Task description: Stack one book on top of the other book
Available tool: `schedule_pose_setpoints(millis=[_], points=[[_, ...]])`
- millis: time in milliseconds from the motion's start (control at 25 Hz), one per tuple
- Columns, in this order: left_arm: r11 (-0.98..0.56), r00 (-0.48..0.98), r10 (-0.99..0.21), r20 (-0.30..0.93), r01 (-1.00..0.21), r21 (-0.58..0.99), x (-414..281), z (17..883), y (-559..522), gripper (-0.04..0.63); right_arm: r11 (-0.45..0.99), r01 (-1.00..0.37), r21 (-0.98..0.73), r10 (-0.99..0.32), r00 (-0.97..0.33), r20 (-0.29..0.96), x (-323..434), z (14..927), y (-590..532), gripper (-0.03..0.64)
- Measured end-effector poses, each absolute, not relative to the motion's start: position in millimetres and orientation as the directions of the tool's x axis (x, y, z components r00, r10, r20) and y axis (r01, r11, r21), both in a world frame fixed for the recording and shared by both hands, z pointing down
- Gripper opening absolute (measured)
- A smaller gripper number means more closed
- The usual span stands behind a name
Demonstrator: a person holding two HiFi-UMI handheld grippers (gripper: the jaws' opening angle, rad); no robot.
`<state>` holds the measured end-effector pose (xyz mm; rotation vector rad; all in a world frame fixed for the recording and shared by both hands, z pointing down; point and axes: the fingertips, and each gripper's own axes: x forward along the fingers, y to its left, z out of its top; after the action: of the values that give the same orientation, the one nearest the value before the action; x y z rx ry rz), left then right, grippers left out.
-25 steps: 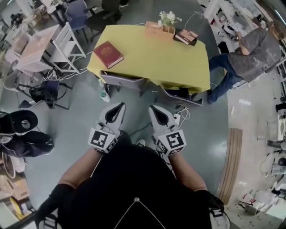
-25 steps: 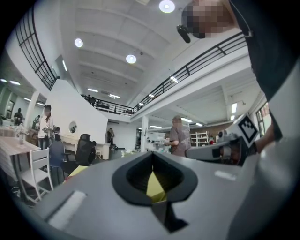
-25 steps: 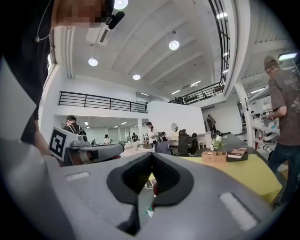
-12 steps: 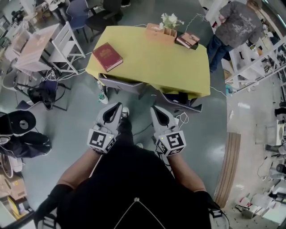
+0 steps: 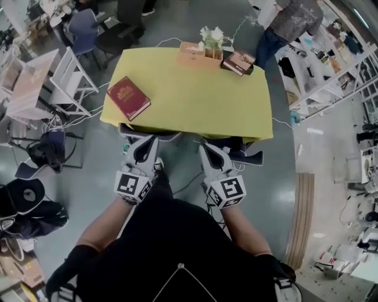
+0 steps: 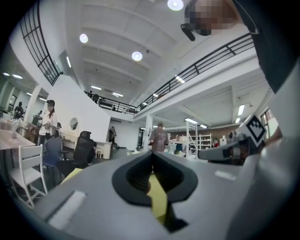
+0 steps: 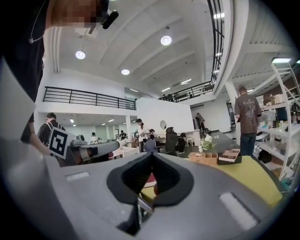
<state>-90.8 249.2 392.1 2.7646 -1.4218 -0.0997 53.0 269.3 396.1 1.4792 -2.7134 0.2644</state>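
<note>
1. A bench (image 5: 195, 88) under a yellow cloth stands in the middle of a grey floor.
2. At its far edge, a wooden box (image 5: 192, 48) and white flowers (image 5: 211, 35) in a small holder stand side by side. They seem to touch.
3. Left of the bench stands a white slatted chair (image 5: 74, 79), with cables on the floor beside it.
4. A dark office chair (image 5: 127, 23) stands beyond the far left corner.
5. A person (image 5: 292, 17) in a grey top stands at the upper right, near white shelves (image 5: 345, 76).
6. Black bags (image 5: 26, 203) lie on the floor at the far left.

No legible text or labels anywhere
</note>
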Motion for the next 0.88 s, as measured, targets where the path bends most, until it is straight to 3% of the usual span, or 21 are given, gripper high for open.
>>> schedule_pose_setpoints(millis=[440,880], points=[[-0.680,0.677,-0.733,-0.062,-0.727,0.095,-110.9,376.0,91.8,0.008,0.424,-0.898,-0.117,-0.889,-0.437,0.136,21.9,390.4,119.1,0.003],[-0.713,0.711,-0.700,-0.070,-0.691,0.120,-136.4,371.1,23.5,0.008,0.365,-0.918,-0.153,-0.909,-0.388,0.156,1.0,388.0,55.6,0.003]])
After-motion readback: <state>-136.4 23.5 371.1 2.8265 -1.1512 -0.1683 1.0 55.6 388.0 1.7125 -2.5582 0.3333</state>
